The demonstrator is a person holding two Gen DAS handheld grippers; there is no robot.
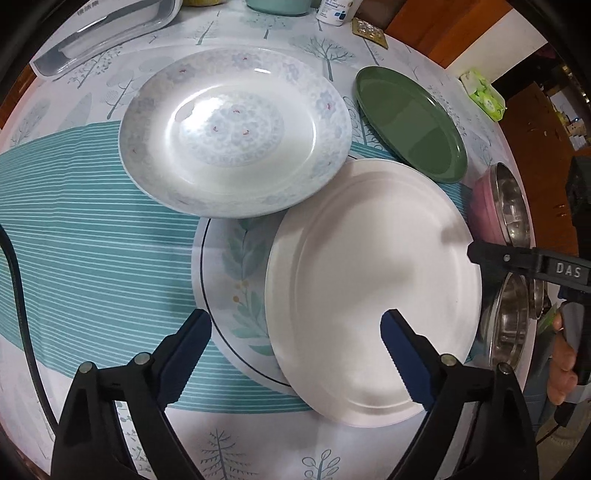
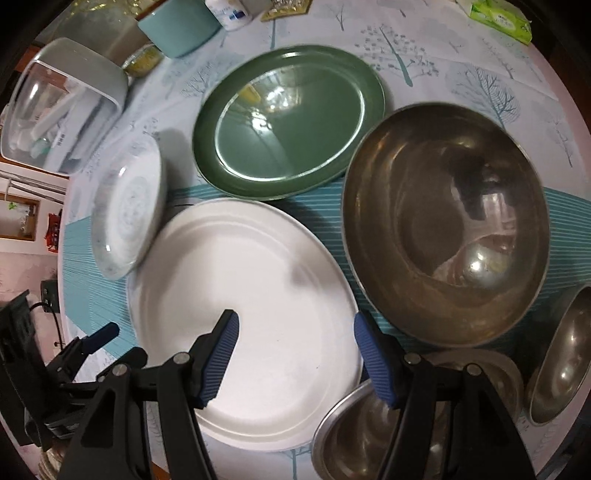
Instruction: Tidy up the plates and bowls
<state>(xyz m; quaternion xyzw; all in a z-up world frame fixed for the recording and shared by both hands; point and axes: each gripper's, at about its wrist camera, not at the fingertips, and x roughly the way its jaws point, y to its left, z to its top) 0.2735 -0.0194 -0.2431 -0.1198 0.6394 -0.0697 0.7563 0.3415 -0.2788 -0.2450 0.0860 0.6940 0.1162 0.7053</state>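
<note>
My left gripper (image 1: 295, 325) hangs open over two overlapping plates: a plain white oval plate (image 1: 369, 288) lying on a leaf-patterned plate (image 1: 236, 280). A blue floral plate (image 1: 236, 133) overlaps the far edge of the leaf-patterned one, and a green plate (image 1: 410, 125) lies beyond. In the right wrist view my right gripper (image 2: 297, 325) is open above the right side of the white plate (image 2: 251, 314), with nothing pressed between its pads. A large steel bowl (image 2: 443, 221) sits just right of it, with smaller steel bowls (image 2: 362, 435) nearer and the green plate (image 2: 288, 122) behind.
A teal striped cloth (image 1: 92, 221) lies under the dishes on a tree-print tablecloth. At the back stand a clear box with a grey lid (image 1: 103, 33), a teal mug (image 2: 181, 29) and a white bottle (image 1: 334, 11). A green tissue pack (image 1: 487, 96) sits at the table's right edge.
</note>
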